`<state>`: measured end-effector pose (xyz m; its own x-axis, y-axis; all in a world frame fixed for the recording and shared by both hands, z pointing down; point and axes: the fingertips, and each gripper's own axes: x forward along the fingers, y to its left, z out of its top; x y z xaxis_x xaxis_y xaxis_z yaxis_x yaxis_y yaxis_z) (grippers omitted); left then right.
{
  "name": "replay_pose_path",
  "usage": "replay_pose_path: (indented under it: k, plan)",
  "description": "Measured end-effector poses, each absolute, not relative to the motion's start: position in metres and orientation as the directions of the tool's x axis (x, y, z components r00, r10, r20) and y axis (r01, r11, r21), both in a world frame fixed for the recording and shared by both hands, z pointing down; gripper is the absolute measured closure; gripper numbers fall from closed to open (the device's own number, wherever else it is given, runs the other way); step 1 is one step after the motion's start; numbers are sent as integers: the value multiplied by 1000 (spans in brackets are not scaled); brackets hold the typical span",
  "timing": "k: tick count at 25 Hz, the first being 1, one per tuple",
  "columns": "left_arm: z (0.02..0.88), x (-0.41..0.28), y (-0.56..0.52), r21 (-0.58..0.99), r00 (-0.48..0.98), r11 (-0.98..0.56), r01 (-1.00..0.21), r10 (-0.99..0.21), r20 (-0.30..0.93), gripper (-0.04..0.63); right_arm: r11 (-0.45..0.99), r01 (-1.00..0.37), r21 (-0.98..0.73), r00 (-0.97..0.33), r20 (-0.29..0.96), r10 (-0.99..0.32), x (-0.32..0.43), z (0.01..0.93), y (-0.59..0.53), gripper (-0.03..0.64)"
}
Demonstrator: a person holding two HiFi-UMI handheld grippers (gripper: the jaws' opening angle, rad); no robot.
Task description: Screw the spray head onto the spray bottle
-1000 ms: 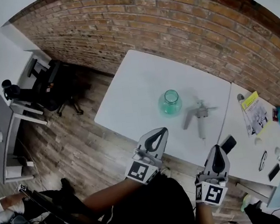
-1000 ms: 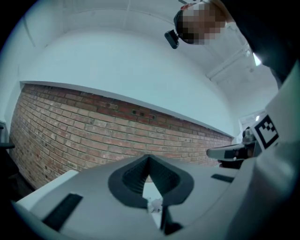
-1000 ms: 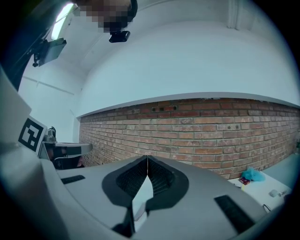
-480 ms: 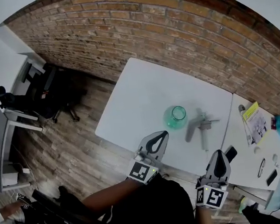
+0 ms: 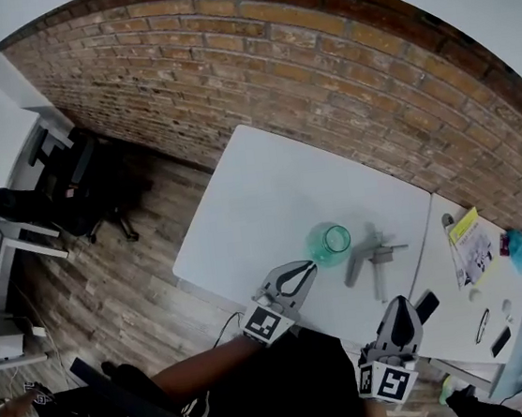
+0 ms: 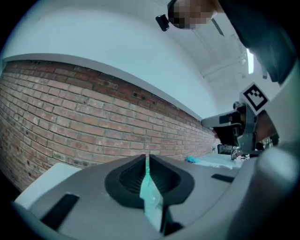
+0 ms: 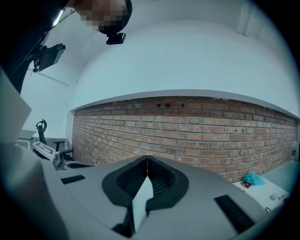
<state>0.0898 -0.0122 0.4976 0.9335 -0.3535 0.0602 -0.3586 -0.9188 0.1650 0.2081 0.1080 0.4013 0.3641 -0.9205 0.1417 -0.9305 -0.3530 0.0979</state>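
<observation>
The left hand-held gripper [image 5: 304, 267] and right hand-held gripper [image 5: 401, 302] both have their jaws pressed together, holding nothing, at the near edge of the counter [image 5: 259, 194]. The bottle [image 5: 328, 243] stands upright just beyond the left one. The spray head [image 5: 373, 260] lies to its right, not touching it.

Brick wall [image 5: 319, 63] before me, white table [image 5: 259, 194] in front of it, black office chair [image 5: 80, 192] on plank floor [image 5: 128, 276] — yellow-topped booklet [image 5: 471, 243] at my right
</observation>
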Motion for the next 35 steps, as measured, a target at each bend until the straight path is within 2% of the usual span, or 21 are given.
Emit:
replay_pose_path:
  k: [2,6,8,12,19,27,35]
  plan:
    - [513,97,-14,133,945,-936,-325,-318,75,576,-337,-935,115,351,137,-926,211,401,104,609]
    - [545,117,-14,80,968,-967,-240,-233,91,370,-349,-930,116,363,126,-923,222,399,99,609]
    - [559,125,-14,100,975,-973,-209,-199,104,306,-345,-932,113,358,129,-925,221,400,98,609]
    - [577,146,-24,73,973,-978,-197,-186,140,234,-341,-935,98,352,143,-925,227,408,94,609]
    - [587,173,-28,-3,977,-989,-149,-148,153,200,-331,-939,95,342,158,-926,241,413,85,609]
    - [594,190,-41,27,972,-985,-171,-164,168,146,-320,-943,87,331,184,-926,259,422,76,609]
    - [589,195,-51,18,965,-977,-213,-208,158,146,-290,-953,87,301,181,-936,264,420,66,609]
